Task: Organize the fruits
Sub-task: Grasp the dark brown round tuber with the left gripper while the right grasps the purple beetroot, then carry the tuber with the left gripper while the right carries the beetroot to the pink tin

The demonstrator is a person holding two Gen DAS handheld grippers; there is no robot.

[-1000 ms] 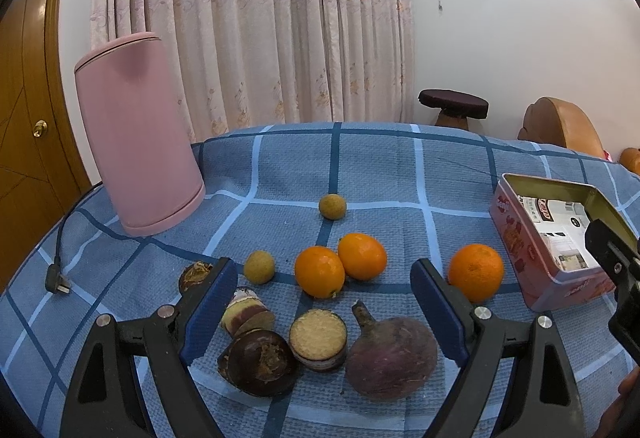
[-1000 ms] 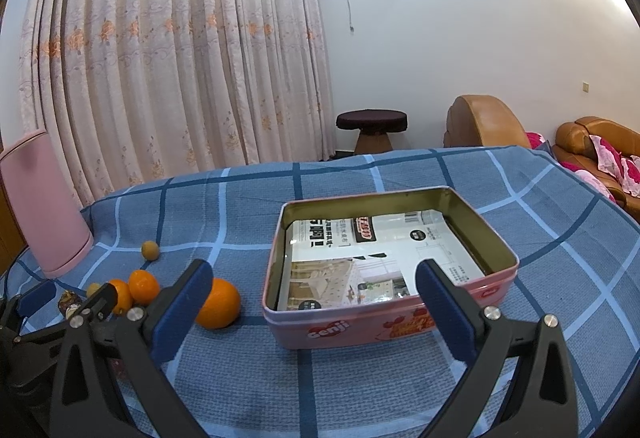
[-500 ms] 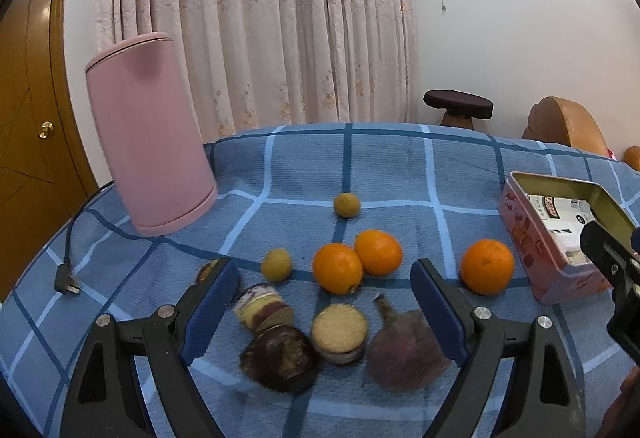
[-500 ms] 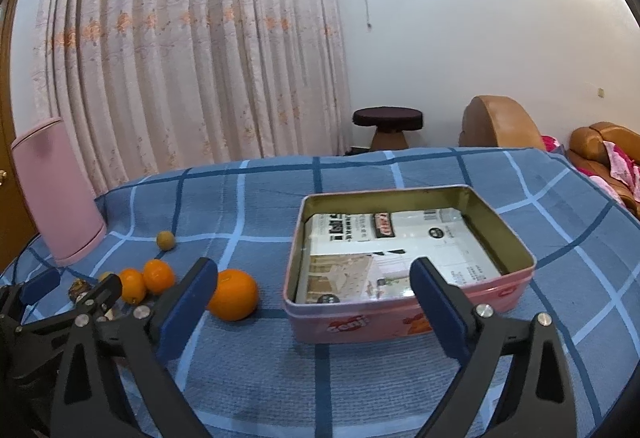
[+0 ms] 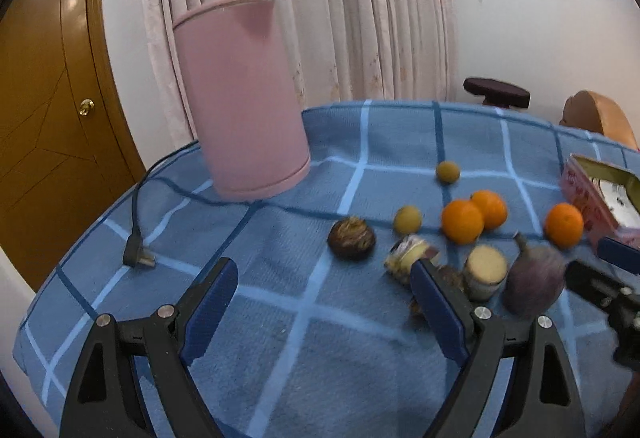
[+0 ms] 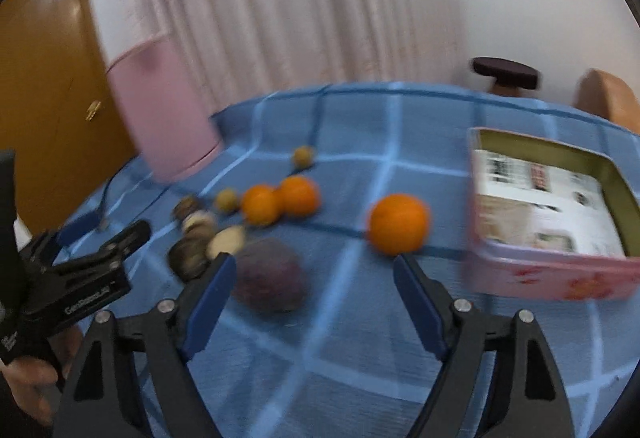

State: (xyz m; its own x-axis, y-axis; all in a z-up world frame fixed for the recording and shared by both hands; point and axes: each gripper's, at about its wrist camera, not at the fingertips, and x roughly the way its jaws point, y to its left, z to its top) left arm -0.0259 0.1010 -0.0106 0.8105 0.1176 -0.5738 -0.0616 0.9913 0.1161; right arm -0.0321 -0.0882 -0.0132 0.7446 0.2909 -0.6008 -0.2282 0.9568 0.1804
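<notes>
We keep our right gripper (image 6: 314, 284) open and empty, its jaws just narrowing toward the lone orange (image 6: 398, 224) near the tin (image 6: 552, 262); our left gripper (image 5: 324, 302) waits open over bare cloth.

- Kettle (image 5: 240, 106) stands at the tablecloth's (image 5: 320, 338) far left; its plug (image 5: 138, 258) lies in front.
- Two oranges (image 6: 280, 200) touch mid-table; a lone orange (image 6: 398, 224) lies between them and the tin (image 6: 560, 266) at right.
- Beetroot (image 6: 268, 276) lies nearest, before the pair.
</notes>
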